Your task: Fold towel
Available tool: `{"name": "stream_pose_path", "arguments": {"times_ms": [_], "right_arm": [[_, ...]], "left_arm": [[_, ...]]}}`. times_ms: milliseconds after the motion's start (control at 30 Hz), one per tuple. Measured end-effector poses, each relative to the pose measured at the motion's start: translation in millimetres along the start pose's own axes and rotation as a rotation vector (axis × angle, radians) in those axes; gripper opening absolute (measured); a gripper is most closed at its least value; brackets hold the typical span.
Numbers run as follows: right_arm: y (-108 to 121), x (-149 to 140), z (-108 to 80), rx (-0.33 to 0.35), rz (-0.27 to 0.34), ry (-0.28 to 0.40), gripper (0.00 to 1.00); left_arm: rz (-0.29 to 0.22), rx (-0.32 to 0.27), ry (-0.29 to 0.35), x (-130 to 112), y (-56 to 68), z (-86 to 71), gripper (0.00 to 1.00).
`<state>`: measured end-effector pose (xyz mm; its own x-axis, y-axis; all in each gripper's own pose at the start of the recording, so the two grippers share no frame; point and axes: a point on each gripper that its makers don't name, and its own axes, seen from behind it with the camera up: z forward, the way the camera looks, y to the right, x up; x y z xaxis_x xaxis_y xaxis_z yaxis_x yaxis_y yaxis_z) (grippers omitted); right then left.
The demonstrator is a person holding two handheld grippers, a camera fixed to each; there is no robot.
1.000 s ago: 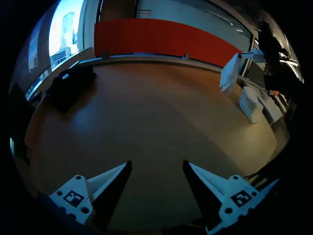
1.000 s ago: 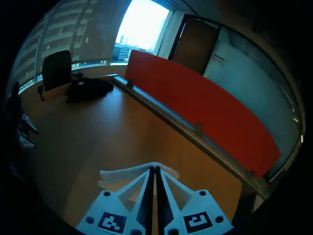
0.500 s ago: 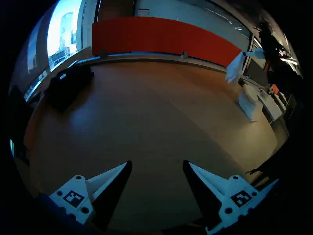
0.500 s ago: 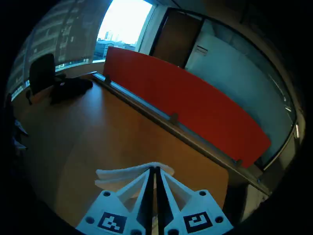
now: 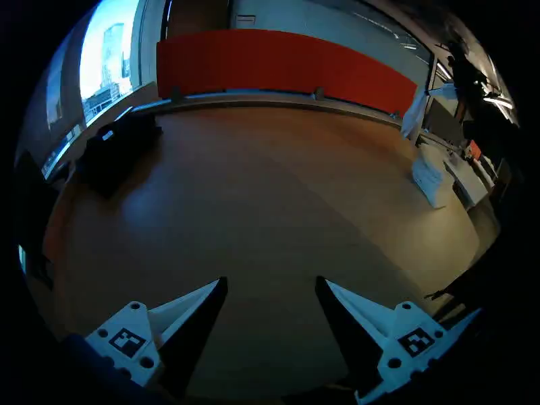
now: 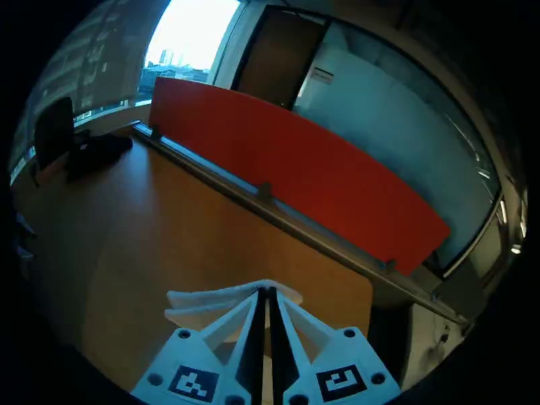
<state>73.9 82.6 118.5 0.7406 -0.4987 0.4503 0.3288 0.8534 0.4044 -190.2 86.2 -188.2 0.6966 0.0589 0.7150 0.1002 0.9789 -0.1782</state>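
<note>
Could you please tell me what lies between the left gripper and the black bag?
In the left gripper view, bare desk runs from the left gripper to the black bag.

Both views dim overall, cool blue cast. Main light src: daylight through window [image 5: 108, 61] at upper left of left gripper view. In right gripper view its sky area is blown out, no detail. Desk [image 5: 270, 202] carries soft bluish sheen left of centre and falls to dark at lower left. Strong fisheye distortion: red partition [image 5: 283, 67] and desk edge bow toward rim, w/ heavy vignetting. Left gripper [image 5: 270, 280] fingers sharp. Towel [image 6: 216, 302] folds legible, not clipped. Far-right bkgd murky.
</note>
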Motion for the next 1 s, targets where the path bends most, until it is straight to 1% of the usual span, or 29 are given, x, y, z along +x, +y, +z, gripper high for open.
{"name": "stream_pose_path", "arguments": {"times_ms": [100, 367, 667, 867, 1000], "right_arm": [[8, -4, -1.8, -0.012, 0.005, -0.009, 0.03], [19, -14, -10.3, -0.033, 0.02, -0.018, 0.03], [30, -27, -26.6, -0.055, 0.045, -0.021, 0.03], [34, -48, -42.8, -0.067, 0.067, -0.038, 0.03], [35, -71, -55.2, -0.077, 0.088, -0.061, 0.03]], "left_arm": [[0.001, -0.001, -0.001, 1, 1.1, 0.6, 0.97], [0.008, -0.007, -0.004, 2, 5.1, 2.7, 0.97], [0.022, -0.019, -0.007, 5, 11.2, 3.9, 0.97], [0.035, -0.027, -0.008, 6, 15.1, 5.1, 0.97], [0.038, -0.034, -0.008, 7, 18.3, 5.6, 0.97]]}}
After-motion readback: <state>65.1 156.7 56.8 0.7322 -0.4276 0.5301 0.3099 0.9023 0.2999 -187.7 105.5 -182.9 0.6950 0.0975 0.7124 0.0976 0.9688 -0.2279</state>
